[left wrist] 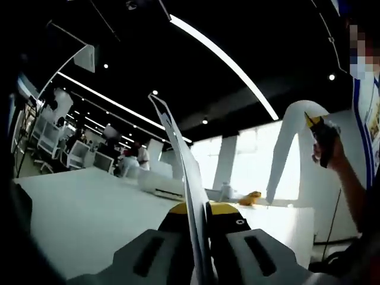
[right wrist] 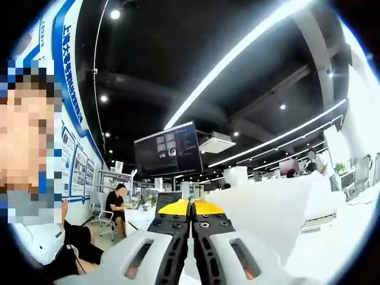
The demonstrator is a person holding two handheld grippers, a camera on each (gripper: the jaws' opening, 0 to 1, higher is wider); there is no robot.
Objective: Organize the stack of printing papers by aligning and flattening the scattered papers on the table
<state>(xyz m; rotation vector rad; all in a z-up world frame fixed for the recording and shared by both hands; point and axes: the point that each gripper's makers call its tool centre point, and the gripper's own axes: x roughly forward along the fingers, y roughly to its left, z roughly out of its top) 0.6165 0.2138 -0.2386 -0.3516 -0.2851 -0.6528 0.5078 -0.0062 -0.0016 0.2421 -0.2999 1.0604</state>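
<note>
The papers (left wrist: pixel 189 178) are off the surface, lifted as a thin sheaf and seen edge-on in the left gripper view, rising tall and slightly bowed from between the left tool (left wrist: pixel 200 228) jaws, which are clamped on the near edge. In that same view the far end of the sheaf curls over at the right, pinched by the right tool (left wrist: pixel 316 126) in a person's hand (left wrist: pixel 330 153). In the right gripper view the right tool (right wrist: pixel 191 215) has its yellow-tipped jaws pressed together on a white sheet that spreads away to the right. Below lies the white surface (left wrist: pixel 83 219), with a pale flat device (left wrist: pixel 161 184) and a small orange object (left wrist: pixel 250 198) at its far side. Beyond are office chairs, seated people, a dark monitor (right wrist: pixel 168 149) and strip lights on a black ceiling.

By my reading, the step in hand is gathering: the stack is held up by two ends so the sheets can be squared. Next, it likely calls for lowering the sheaf edge-down to the surface and tapping it even, then laying it flat without letting sheets slip.
</note>
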